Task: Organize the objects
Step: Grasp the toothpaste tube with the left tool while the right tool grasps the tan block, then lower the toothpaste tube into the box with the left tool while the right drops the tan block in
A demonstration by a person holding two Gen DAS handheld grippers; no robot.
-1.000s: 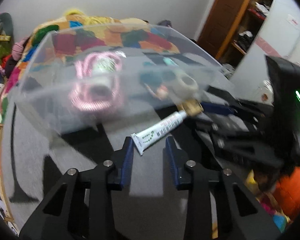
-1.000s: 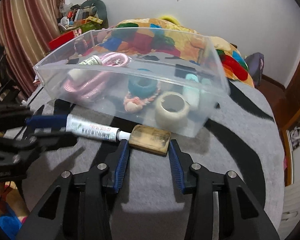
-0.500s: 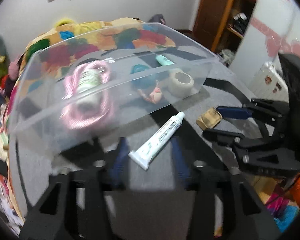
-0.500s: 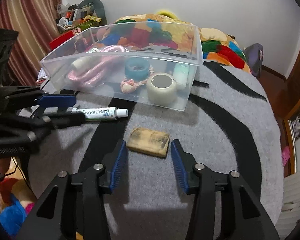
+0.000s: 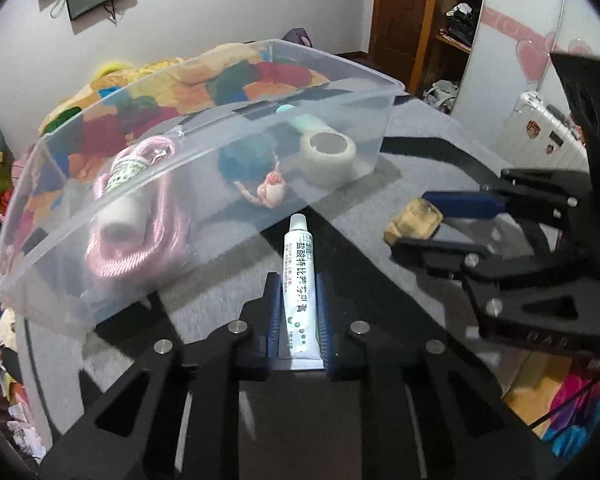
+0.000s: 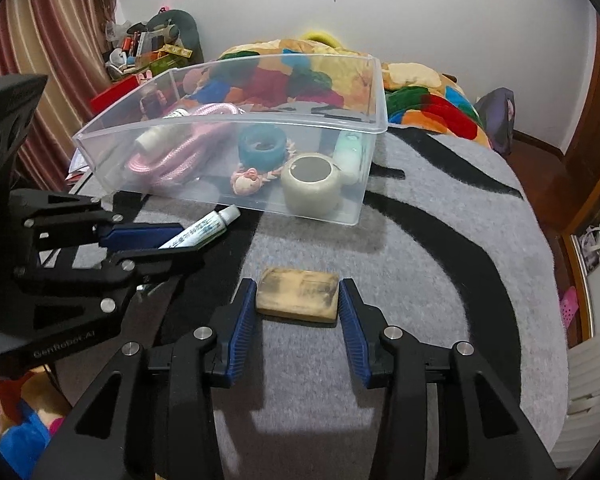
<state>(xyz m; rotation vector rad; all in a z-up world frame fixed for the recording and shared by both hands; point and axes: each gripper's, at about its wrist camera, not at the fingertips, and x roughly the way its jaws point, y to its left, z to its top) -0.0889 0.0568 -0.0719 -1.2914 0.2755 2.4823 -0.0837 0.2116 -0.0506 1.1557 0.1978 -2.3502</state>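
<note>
A bedroom with pale walls was seen, and the work was laid on a fuzzy grey rug crossed by broad black curving stripes. Behind it a quilt of bright patchwork colours was heaped.

On the rug a clear, thin-walled plastic bin of rectangular shape was set. Inside it a coil of pink braided rope, a white cylindrical bottle lying on that coil, a teal ring, a small pink knotted trinket, a roll of translucent tape and a mint-green tube were gathered.

Just in front of the bin's near wall a soft white ointment tube, printed with dark characters and green dots, was lain flat on a black stripe, its cap toward the bin. The left gripper was closed narrowly around it, the ribbed blue pads being pressed against both long edges of the flattened tail.

Well apart from the tube, a worn tan rectangular block with smudged dark patches was rested on the rug. The right gripper was spread to about the block's length, a blue pad being placed at each short end; whether the pads were touching could not be told.
</note>
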